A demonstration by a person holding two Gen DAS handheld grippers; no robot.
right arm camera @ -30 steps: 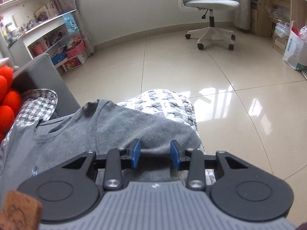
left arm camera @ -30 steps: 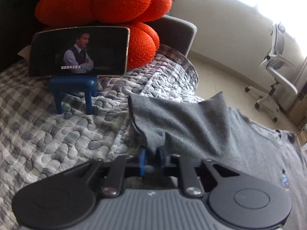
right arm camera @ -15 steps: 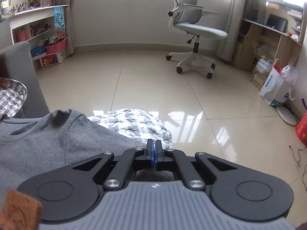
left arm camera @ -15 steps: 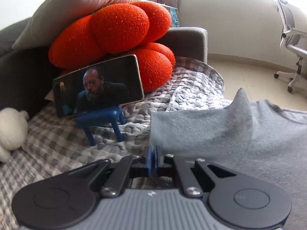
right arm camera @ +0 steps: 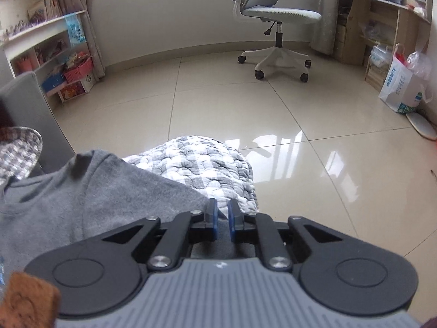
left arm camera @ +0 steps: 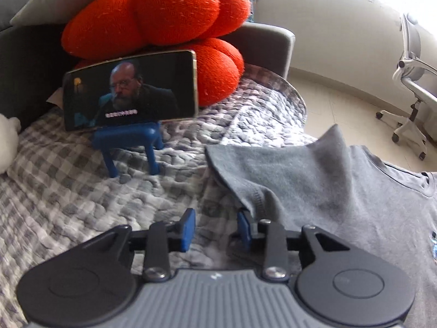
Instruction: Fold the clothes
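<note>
1. The right gripper (right arm camera: pixel 221 220) is hovering at the near edge, its blue fingers (right arm camera: pixel 212 216) standing slightly apart with grey fabric showing between them.
2. The grey T-shirt (right arm camera: pixel 90 191) is lying left, draping over a checked quilt (right arm camera: pixel 202 164).
3. A white office chair (right arm camera: pixel 275 24) is standing far across the tiled floor (right arm camera: pixel 300 114).

Grey T-shirt (left arm camera: pixel 314 180) on quilted sofa (left arm camera: pixel 82 191)
</note>
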